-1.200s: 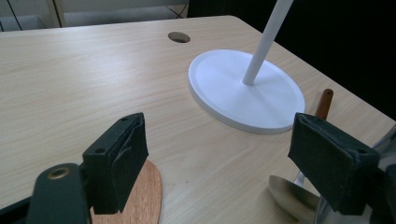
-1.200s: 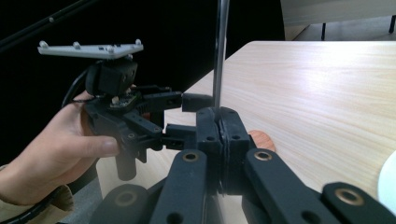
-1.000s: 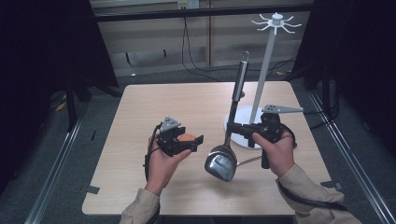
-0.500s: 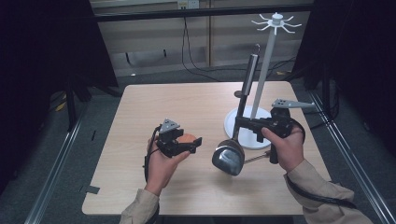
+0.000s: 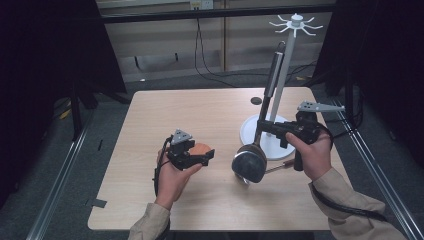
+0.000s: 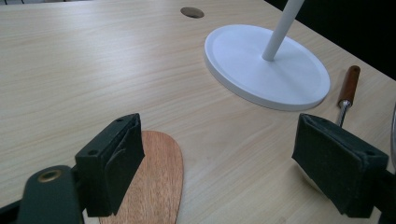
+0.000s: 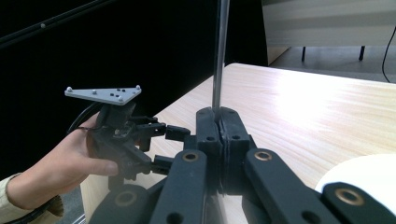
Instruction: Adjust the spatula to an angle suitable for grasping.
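Note:
My right gripper (image 5: 261,125) is shut on the thin metal shaft (image 7: 219,56) of a ladle. The ladle's steel bowl (image 5: 249,162) hangs low over the table, and its black handle (image 5: 274,75) points up beside the pole of a white rack (image 5: 286,60). In the right gripper view the jaws (image 7: 219,116) pinch the shaft between their pads. My left gripper (image 5: 204,156) is open near the table's front left. Its jaws (image 6: 233,163) stand wide apart just above a flat oval piece of reddish wood (image 6: 154,182) lying on the table.
The rack's round white base (image 6: 266,70) sits at the table's right, with hook arms (image 5: 296,22) on top. A tool with a brown wooden handle (image 6: 348,88) lies beside the base. A dark round hole (image 5: 256,100) marks the table's far side.
My right gripper has carried the ladle to the right and a little up, toward the rack, and the ladle now stands steeper. The left gripper has stayed in place, open.

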Demonstrator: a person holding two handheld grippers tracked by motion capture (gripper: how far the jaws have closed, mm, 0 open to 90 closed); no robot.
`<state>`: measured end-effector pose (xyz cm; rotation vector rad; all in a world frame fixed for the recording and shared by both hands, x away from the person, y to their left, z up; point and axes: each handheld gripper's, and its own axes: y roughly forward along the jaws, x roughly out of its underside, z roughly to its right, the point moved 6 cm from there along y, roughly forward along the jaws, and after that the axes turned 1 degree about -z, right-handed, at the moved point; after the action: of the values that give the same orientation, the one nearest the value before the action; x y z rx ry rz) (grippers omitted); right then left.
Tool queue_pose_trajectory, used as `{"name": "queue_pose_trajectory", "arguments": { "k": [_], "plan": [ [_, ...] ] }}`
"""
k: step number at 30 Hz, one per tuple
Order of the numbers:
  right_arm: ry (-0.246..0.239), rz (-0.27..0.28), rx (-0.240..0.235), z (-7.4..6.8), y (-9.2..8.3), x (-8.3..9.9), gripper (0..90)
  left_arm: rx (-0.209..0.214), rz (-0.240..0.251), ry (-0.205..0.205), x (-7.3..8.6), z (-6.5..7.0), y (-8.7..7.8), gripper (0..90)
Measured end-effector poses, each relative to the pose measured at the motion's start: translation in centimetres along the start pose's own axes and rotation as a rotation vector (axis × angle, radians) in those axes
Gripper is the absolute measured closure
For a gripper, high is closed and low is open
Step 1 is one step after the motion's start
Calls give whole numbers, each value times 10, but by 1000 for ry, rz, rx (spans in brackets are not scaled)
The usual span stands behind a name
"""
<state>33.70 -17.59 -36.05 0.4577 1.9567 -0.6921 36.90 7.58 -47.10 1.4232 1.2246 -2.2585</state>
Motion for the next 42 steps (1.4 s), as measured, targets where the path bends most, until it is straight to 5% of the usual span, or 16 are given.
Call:
{"name": "queue_pose_trajectory", "arguments": {
  "k": [42],
  "plan": [
    [-3,12,42,31,-8,-13,893,17,-28,48,5,5,5,136]
  ]
}}
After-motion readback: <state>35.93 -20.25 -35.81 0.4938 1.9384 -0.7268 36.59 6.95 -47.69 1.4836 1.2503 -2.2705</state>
